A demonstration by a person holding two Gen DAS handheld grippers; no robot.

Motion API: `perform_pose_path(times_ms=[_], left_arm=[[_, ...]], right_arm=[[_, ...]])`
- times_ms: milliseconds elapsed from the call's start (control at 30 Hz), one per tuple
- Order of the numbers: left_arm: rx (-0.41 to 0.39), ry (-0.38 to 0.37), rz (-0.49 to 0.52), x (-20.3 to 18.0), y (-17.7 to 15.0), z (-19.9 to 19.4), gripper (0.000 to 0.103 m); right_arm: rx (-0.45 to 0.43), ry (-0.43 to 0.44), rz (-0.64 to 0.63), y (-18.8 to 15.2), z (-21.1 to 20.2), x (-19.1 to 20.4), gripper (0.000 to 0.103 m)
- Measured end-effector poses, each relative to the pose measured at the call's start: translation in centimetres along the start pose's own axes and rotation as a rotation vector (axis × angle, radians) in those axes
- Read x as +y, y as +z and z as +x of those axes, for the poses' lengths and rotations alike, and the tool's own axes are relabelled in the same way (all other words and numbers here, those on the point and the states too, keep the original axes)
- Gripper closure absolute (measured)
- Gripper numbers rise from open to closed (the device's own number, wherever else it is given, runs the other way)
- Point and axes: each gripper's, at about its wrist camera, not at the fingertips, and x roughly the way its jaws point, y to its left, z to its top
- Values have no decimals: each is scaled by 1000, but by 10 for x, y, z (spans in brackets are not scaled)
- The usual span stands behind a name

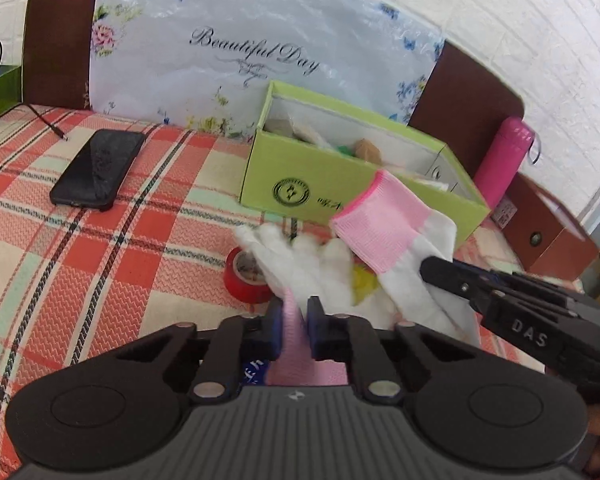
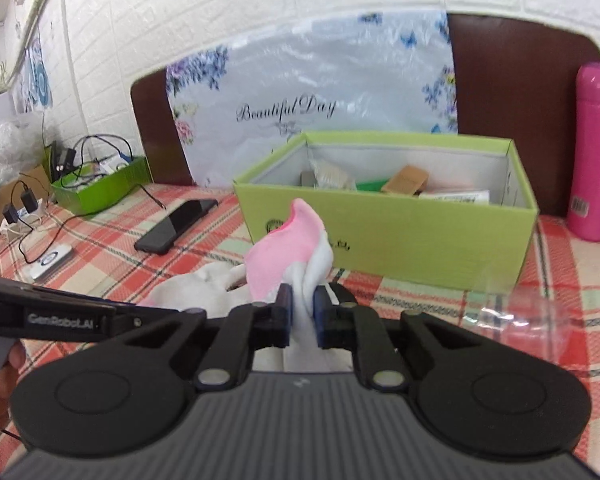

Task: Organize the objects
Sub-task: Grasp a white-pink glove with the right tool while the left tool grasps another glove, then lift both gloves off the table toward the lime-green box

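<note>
The bed (image 1: 60, 248) with its checked red cover carried everything. On it, near the headboard, stood the open green box (image 2: 400, 240), already holding some small items, with a pink bottle (image 2: 592, 152) beside it and a black phone (image 1: 96, 168) well apart on the other side. In front of the box were the gloves (image 1: 312, 264), white knit with pink cuffs, lifted above a red tape roll (image 1: 244, 280).

The left gripper (image 1: 294, 320) was nearly closed, with only a thin pink cuff pinched between its fingers. The right gripper (image 2: 302, 312) was closed on a bunch of white fabric of the second glove (image 2: 284, 248), whose pink cuff stood up in front of the box.

The gloves looked very light, soft and limp. They would sag and fold, not slip or break. I judged the cuff the best place to hold, because its denser knit gives a firm pinch.
</note>
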Motion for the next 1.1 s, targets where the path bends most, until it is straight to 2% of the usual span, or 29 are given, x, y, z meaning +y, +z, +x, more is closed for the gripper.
perform_pose_path(times_ms=[133,233,300,433,500,533,600,667,700,733,767,800,833,900,967,1100], left_arm=[[-43,-80,17,-12,4,-30,100],[-31,-210,20,-27,0,-50,100],[-4,-279,41,-42,-10,-55,100],[120,-339,110,-77,-46,-32,100],[202,-333,115,-87,-66,-12,100],[218,-307,131,-91,-73,-3,99],[235,-208,175,-96,-84,12,94],[241,-134,209,-97,-89,19,76],[239,-105,216,-95,-89,19,72],[228,-90,224,-95,-89,15,64],[210,-76,234,-94,-88,9,52],[191,-65,244,-94,-88,3,45],[161,-52,256,-94,-88,-4,36],[95,-31,300,-97,-88,-19,34],[69,-26,344,-106,-87,-22,28],[94,-43,401,-124,-92,-7,27]], right_arm=[[-40,-18,16,2,-34,-7,92],[-44,-46,34,-5,-58,-17,92],[-20,-67,41,-14,-71,-26,92],[49,-139,40,-41,-88,-39,92],[82,-160,67,-57,-96,-47,92],[98,-168,73,-64,-100,-50,92],[128,-197,75,-78,-105,-55,91],[145,-212,78,-88,-110,-58,88],[151,-213,76,-92,-112,-58,81],[154,-216,72,-95,-114,-58,67],[151,-219,67,-96,-116,-57,59],[148,-221,59,-97,-118,-56,50],[147,-218,49,-97,-119,-55,50],[144,-211,42,-97,-119,-52,48],[143,-203,34,-97,-118,-49,47],[144,-209,15,-100,-116,-43,46]])
